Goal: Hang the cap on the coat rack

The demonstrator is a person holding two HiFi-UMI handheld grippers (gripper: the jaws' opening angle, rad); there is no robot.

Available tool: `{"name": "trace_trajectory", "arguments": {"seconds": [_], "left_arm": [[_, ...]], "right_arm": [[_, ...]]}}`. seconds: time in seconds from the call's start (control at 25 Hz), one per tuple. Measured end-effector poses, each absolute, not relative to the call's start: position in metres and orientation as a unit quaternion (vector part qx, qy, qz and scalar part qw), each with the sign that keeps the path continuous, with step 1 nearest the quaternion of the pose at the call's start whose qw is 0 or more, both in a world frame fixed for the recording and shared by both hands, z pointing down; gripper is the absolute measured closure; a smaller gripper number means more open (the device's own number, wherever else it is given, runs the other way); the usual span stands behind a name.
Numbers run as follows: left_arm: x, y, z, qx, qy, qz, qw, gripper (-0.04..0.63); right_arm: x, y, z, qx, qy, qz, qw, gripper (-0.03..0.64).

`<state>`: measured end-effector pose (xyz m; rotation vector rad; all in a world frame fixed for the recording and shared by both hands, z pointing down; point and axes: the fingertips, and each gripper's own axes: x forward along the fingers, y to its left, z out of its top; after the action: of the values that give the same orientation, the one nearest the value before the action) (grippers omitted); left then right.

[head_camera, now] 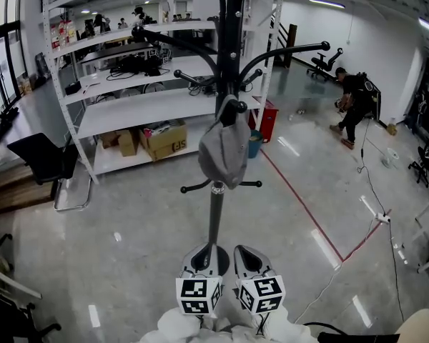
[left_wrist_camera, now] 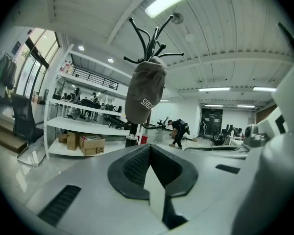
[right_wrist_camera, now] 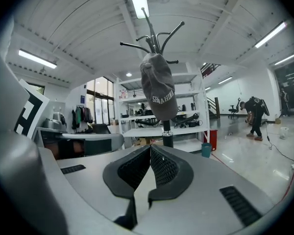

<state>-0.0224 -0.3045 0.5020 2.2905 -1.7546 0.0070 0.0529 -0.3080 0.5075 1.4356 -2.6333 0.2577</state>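
The grey cap (head_camera: 225, 148) hangs on the coat rack (head_camera: 214, 213), ahead of and above both grippers and free of either. The left gripper (head_camera: 202, 260) has its jaws pressed together with nothing between them. The right gripper (head_camera: 249, 261), just beside it, is likewise closed and empty. The hanging looks done, though which hook carries the cap is hard to tell from here. The step in hand seems to be backing off. It is best to draw both grippers straight away from the rack, low and level. They should not brush the cap's lower edge or the short pegs (head_camera: 193, 188) beneath it.
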Motion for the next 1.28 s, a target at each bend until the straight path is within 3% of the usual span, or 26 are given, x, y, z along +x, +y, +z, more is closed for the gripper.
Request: {"name": "trace_trajectory", "arguments": {"seconds": [1.28], "left_arm": [[-0.032,-0.216,0.487,0.808,-0.579,-0.007,0.105,0.594]], "right_arm": [[0.052,-0.222,0.51,0.508,-0.854,0.105,0.043,0.606]]}}
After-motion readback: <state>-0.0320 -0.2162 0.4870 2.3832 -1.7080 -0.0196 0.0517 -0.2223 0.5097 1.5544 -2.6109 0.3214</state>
